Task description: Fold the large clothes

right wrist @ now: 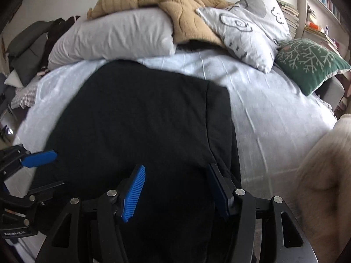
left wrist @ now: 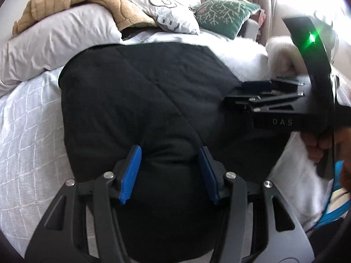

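— One black padded coat [left wrist: 142, 98] lies spread on the bed [left wrist: 28, 120], near edge toward both cameras. How would it handle?

— Soft and bulky, I judge. The quilting looks puffy, so a fold would be thick and may spring back. It is probably light for its bulk. The matte cloth should not slip much.

— Where should it be held?

— At the near edge, one corner per side. A wide bite would be needed to take in the padding.

— Where is the coat relative to each tool?

— The left tool [left wrist: 170, 175] points down at the near edge, with a rounded bulge of coat between its blue fingers. The right tool [right wrist: 177, 192] sits just beside it, also with black cloth between its fingers, close to the coat's right edge.

— Are they clenched on it?

— I cannot tell. Both stand about half spread with cloth between them, but whether the pads press is unclear.
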The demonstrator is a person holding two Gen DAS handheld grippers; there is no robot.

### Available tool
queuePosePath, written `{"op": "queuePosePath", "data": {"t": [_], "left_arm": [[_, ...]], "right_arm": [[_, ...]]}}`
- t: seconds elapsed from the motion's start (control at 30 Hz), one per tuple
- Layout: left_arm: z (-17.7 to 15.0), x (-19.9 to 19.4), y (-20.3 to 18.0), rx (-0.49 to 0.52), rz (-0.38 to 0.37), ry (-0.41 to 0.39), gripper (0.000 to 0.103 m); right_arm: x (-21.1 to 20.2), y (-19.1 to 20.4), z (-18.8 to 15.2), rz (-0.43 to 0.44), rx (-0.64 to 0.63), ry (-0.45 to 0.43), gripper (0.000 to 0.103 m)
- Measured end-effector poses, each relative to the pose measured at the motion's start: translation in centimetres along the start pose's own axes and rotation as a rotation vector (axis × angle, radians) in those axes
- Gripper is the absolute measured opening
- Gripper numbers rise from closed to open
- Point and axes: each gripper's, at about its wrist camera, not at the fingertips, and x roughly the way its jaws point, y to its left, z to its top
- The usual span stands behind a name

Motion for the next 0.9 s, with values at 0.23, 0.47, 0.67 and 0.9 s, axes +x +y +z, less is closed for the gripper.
{"op": "queuePosePath", "data": {"t": [0.23, 0.47, 0.67, 0.9], "left_arm": [[1.2, -2.2, 1.2, -0.070, -0.003, 0.003, 0.077], [2.0, -4.0, 7.9, -0.336, -0.127, 0.094, 0.086], [0.5, -0.3, 15.1, -0.621, -0.196, 0.164, 0.088], [-2.8, 5.5, 17.2, -0.915, -0.487, 0.202, 0.088]], "right_arm": [[-0.1, 0.0, 0.1, -0.002, 0.036, -0.004, 0.061], [-3.5, -4.4, 1.9, 0.161, 0.120, 0.064, 0.087], [1.3, -9.2, 1.3, 0.395, 0.400, 0.278, 0.087], [6.8, -7.7, 0.6, 0.504, 0.461, 0.390, 0.096]]}}
